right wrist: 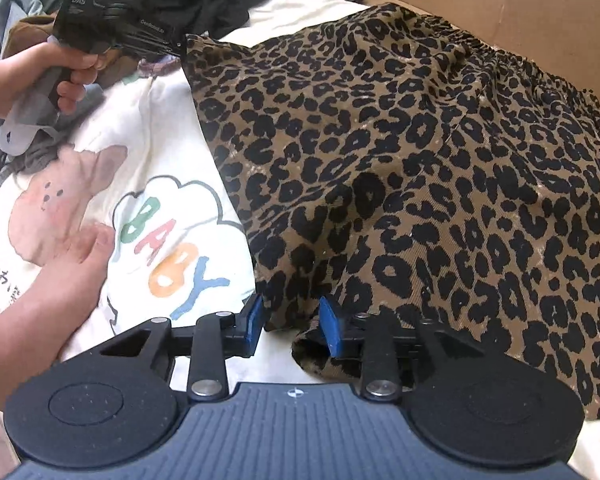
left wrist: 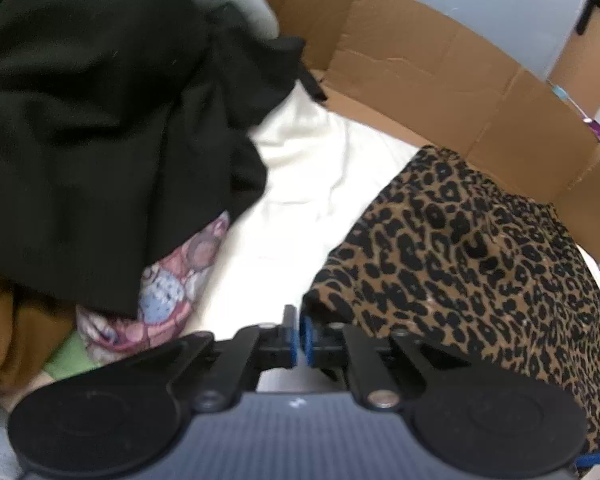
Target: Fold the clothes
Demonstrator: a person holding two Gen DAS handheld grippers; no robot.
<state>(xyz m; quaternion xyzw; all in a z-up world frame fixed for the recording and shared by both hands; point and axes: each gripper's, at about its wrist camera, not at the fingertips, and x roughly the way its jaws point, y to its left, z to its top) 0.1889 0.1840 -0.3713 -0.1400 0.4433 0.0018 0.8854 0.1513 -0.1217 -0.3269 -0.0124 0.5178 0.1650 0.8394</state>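
A leopard-print garment (right wrist: 400,168) lies spread on a cream cloth, also seen at the right of the left wrist view as leopard-print garment (left wrist: 480,272). My right gripper (right wrist: 292,324) is open at its near hem, with a fold of the hem between the blue pads (right wrist: 330,328) and not pinched. In the right wrist view my left gripper (right wrist: 180,46), held by a hand (right wrist: 68,76), pinches the garment's far left corner, which stands raised. In its own view, the left gripper (left wrist: 301,340) has its pads almost together at that corner.
A pile of black clothes (left wrist: 100,128) and a pink patterned cloth (left wrist: 172,288) lie to the left. The cream cloth (right wrist: 172,240) bears a bear and the word BABY. A person's bare foot (right wrist: 72,272) rests on it. Cardboard walls (left wrist: 440,92) stand behind.
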